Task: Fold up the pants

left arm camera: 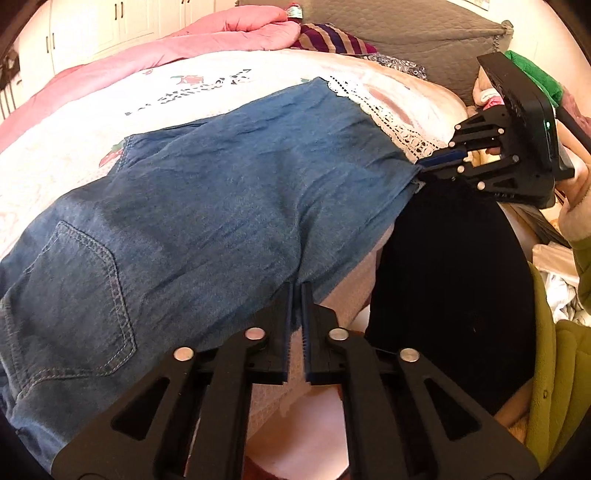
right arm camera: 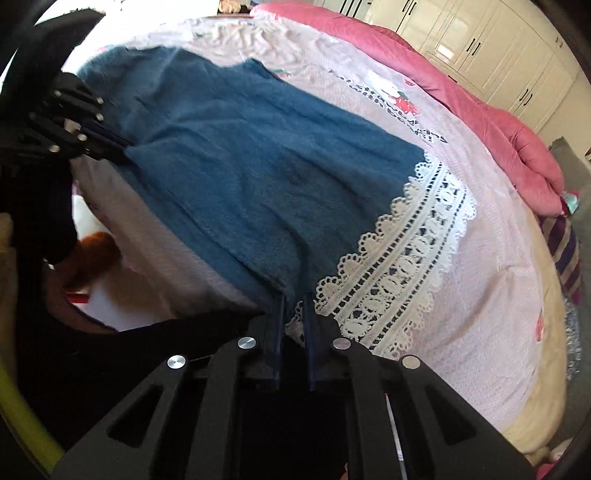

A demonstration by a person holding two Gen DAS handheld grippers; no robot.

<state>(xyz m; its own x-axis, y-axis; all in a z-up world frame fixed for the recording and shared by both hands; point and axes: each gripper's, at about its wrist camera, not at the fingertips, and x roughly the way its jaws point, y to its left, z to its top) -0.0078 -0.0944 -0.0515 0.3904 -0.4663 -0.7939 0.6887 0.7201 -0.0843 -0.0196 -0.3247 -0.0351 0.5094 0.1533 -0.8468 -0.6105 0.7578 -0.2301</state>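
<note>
Blue denim pants [left arm camera: 192,206] lie spread across the bed, back pocket [left arm camera: 81,295] at the lower left in the left wrist view. My left gripper [left arm camera: 297,291] is shut on the near edge of the pants around mid-length. My right gripper [left arm camera: 424,168] is shut on the hem corner at the right. In the right wrist view the pants [right arm camera: 258,166] stretch away from my right gripper [right arm camera: 293,299], which pinches the hem corner, and the left gripper [right arm camera: 122,147] grips the edge at the far left.
The bed has a pale printed cover [left arm camera: 207,85] with a white lace band [right arm camera: 402,258]. A pink quilt [left arm camera: 207,40] lies along the far side, with a striped cloth [left arm camera: 332,38] and grey headboard [left arm camera: 406,33] nearby. White wardrobes [right arm camera: 480,40] stand behind. A dark garment [left arm camera: 450,280] hangs off the near bed edge.
</note>
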